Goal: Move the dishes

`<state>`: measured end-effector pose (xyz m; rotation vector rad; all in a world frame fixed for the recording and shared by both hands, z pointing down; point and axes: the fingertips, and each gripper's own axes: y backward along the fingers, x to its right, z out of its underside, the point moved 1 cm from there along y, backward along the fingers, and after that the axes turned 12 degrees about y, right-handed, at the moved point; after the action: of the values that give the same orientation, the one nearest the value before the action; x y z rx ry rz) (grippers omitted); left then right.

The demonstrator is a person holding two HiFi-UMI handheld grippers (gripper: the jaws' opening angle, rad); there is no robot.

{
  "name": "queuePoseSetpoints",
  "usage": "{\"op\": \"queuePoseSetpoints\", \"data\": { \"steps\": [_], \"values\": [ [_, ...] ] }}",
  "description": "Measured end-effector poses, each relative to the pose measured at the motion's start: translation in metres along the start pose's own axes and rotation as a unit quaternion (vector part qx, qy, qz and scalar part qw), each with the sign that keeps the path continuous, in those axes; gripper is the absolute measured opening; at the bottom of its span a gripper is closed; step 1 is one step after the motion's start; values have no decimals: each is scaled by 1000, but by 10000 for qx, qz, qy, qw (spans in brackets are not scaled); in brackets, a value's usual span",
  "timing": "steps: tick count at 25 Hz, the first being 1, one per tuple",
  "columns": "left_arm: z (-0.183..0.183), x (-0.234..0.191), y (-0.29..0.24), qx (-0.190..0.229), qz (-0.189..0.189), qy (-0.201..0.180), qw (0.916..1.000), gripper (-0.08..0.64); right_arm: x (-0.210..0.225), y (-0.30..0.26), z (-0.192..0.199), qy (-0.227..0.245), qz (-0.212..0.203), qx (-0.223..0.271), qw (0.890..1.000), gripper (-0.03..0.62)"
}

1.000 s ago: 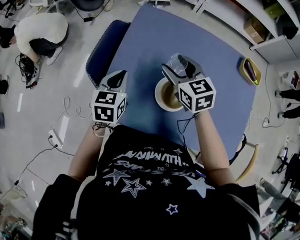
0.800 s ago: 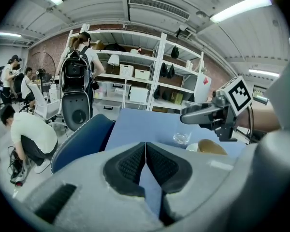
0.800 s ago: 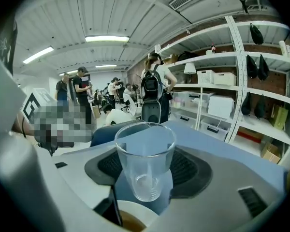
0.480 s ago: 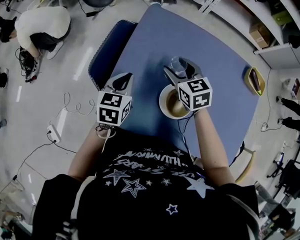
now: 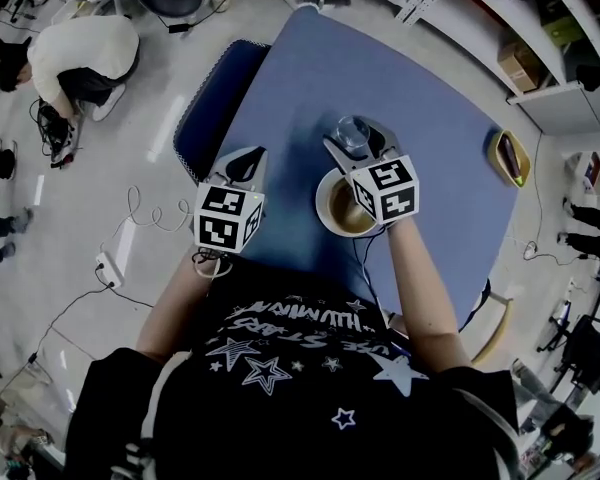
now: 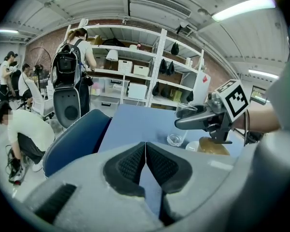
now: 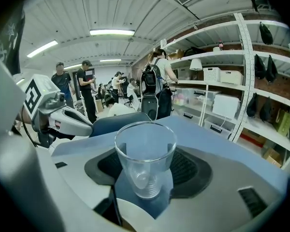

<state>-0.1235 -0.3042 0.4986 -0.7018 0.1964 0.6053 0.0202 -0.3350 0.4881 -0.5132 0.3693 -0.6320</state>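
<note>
Noted a small drop of the right gripper (image 5: pixel 356 138) since one second ago, together with the clear glass (image 7: pixel 145 153) it carries; noted also a slight shift of the whole scene in the head view. Found no matching move of the left gripper (image 5: pixel 247 160) against the table.

Right gripper: jaws set wide, dark pads (image 7: pixel 186 167) pressed on both sides of the glass. Glass upright and empty. Seen from the left gripper view with its base at the surface of the blue table (image 5: pixel 400 68); cannot confirm full contact there.

Left gripper: jaws pressed together at the tips, nothing between them. Held over the near left part of the table, well apart from the glass.

Bowl (image 5: pixel 336 208): white outside, brown inside, on the table just beside the glass on the near side, partly covered by the marker cube (image 5: pixel 385 190) of the right gripper. Not touched by either gripper.

Yellow dish (image 5: pixel 507 156): at the far right edge of the table, well apart from glass and bowl, with a dark item inside that is too small to identify.

Blue chair (image 5: pixel 208 98): against the left side of the table.

Crouching person (image 5: pixel 80 53): on the floor to the left.
</note>
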Motion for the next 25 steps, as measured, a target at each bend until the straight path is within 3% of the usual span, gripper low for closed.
{"op": "queuePoseSetpoints", "data": {
  "steps": [14, 25],
  "values": [
    [-2, 19, 8, 153, 16, -74, 9999, 21, -8, 12, 12, -105, -26, 3, 9999, 305],
    [1, 39, 18, 253, 37, -130, 9996, 21, -11, 64, 41, -384, 275, -153, 9988, 307]
  ]
}}
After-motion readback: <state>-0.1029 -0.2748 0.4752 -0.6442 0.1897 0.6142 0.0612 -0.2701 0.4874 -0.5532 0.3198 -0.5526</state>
